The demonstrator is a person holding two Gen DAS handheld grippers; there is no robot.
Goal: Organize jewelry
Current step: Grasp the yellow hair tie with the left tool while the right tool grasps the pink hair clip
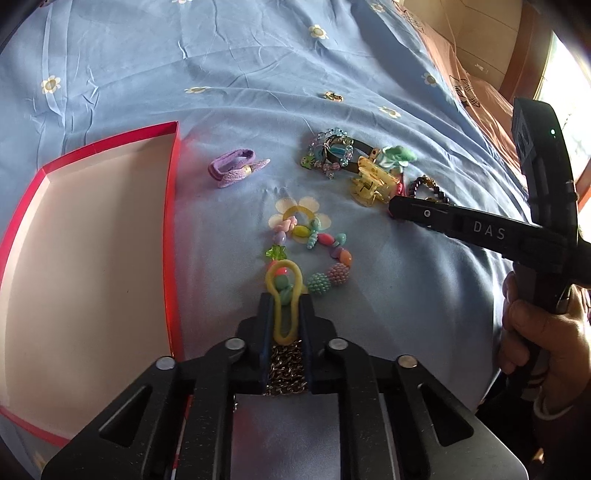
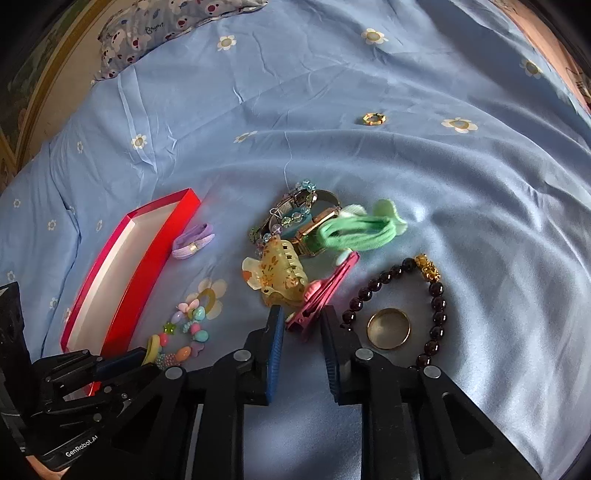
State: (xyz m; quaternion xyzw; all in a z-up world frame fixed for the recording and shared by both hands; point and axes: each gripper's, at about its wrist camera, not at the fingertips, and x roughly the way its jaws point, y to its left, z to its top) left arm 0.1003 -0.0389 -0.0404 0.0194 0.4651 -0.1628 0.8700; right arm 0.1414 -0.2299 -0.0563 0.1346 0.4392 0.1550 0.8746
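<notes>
My left gripper (image 1: pixel 283 301) has its fingers close around a yellow elastic loop (image 1: pixel 283 302) joined to a colourful bead bracelet (image 1: pixel 314 254) on the blue sheet; a silver chain (image 1: pixel 286 369) lies between the fingers further back. The red box (image 1: pixel 92 258) with a pale inside lies open to its left. My right gripper (image 2: pixel 302 314) is open, its fingers either side of the end of a pink hair clip (image 2: pixel 321 295). Beside it lie a yellow claw clip (image 2: pixel 275 275), a dark bead bracelet (image 2: pixel 424 291) and a gold ring (image 2: pixel 388 328).
A purple hair tie (image 1: pixel 236 170) lies near the box. A pile with a watch (image 2: pixel 303 218), clear beads and a green hair tie (image 2: pixel 358 227) sits beyond the clips. A small gold ring (image 2: pixel 374 118) lies farther off. A patterned pillow (image 2: pixel 162 22) is at the bed's far end.
</notes>
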